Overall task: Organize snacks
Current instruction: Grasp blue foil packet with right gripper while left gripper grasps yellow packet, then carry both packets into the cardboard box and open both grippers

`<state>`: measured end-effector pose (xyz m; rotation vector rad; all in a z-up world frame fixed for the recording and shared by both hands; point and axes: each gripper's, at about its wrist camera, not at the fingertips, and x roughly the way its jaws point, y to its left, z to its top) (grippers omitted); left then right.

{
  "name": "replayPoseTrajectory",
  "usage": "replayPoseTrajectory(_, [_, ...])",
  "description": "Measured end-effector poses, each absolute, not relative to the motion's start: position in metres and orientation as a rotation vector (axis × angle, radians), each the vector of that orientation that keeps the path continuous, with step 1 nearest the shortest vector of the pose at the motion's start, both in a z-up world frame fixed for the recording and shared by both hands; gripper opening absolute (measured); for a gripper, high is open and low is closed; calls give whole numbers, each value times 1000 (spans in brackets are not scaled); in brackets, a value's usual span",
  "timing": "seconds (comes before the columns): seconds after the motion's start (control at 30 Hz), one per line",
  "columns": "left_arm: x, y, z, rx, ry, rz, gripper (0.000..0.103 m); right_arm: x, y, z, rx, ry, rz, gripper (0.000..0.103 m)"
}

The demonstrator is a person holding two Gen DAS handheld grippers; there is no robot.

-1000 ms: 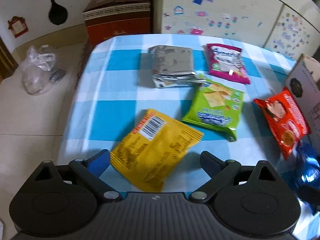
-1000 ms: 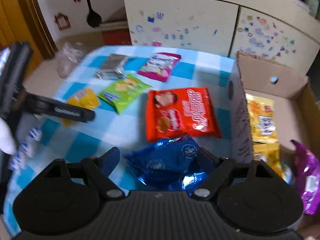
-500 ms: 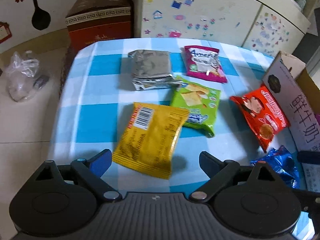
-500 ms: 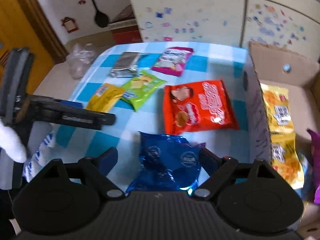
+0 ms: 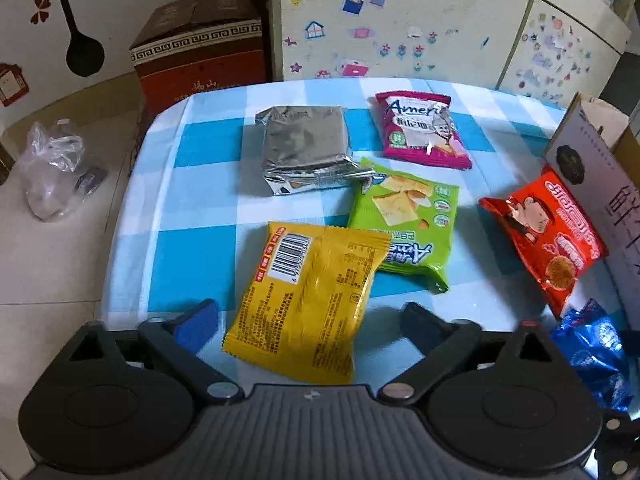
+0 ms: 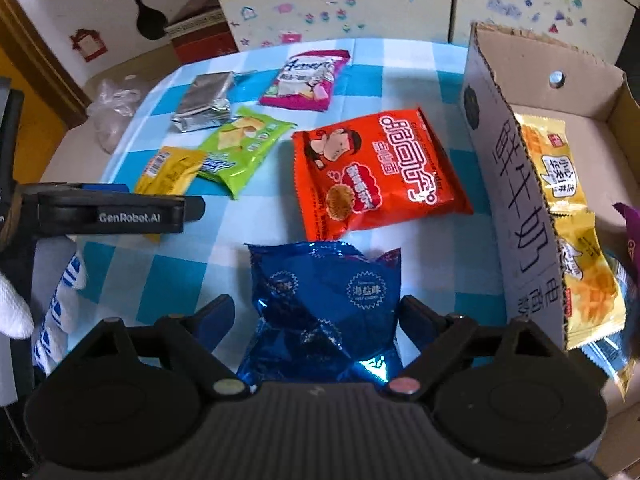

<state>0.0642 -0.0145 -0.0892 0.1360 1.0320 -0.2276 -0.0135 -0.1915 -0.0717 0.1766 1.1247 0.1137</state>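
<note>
Your right gripper's body hides the near end of the blue packet. The cardboard box runs off the right edge, its wall covering part of the yellow packets inside. A purple packet is cut off there too. Small print on the yellow packet at the table's near edge is unreadable.

Left gripper spread wide around near end of yellow packet, green packet touching yellow packet's far right corner, silver packet beyond it, pink packet farther right, red packet and blue packet well right, against cardboard box
</note>
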Motion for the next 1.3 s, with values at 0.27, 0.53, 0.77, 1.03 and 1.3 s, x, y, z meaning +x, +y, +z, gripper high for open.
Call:
replayPoseTrajectory(0.27, [67,-16,-92,112,1041,-228,103,-9,-169,-86,45,1139,47,96])
replayPoseTrajectory(0.53, [65,-17,-93,106,1028,-217,103,-8,-165,-91,33,1133,37,103])
replayPoseTrajectory(0.77, [66,-18,-91,104,1037,-210,103,-8,-166,-89,36,1135,40,99])
replayPoseTrajectory(1.03, [59,-30,-81,134,1023,-277,72,-9,-168,-79,47,1110,74,78])
replayPoseTrajectory(1.3, [53,-33,-71,144,1012,-260,66,-10,-174,-59,87,1041,91,78])
